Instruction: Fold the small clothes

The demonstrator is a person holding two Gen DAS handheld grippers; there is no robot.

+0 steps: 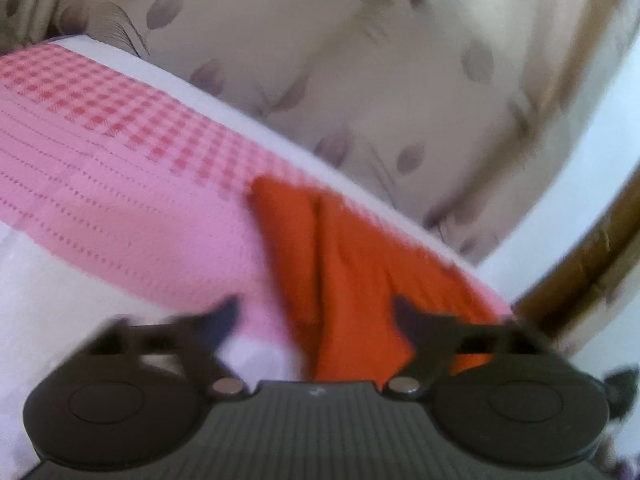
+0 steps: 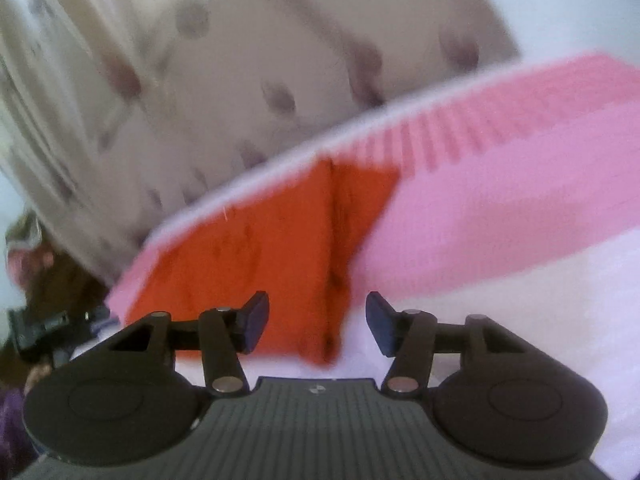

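Note:
A small orange garment point(image 1: 352, 264) lies flat with a lengthwise crease on a pink cloth point(image 1: 120, 200), close to the surface's far edge. In the left wrist view my left gripper point(image 1: 316, 314) stands wide open just over the garment's near end, its pads clear of the fabric. The right wrist view shows the same orange garment point(image 2: 256, 256) with its dark fold line. My right gripper point(image 2: 316, 320) is open above the garment's near edge, with the fold's lower corner lying between the fingers but not pinched. Both views are blurred.
The pink cloth, partly red-checked point(image 1: 80, 92), covers a white padded surface point(image 1: 36, 300). A beige curtain with a leaf print point(image 1: 360, 60) hangs right behind the far edge. A brown wooden frame point(image 1: 592, 252) is at the right. Dark clutter point(image 2: 44, 320) sits off the left edge.

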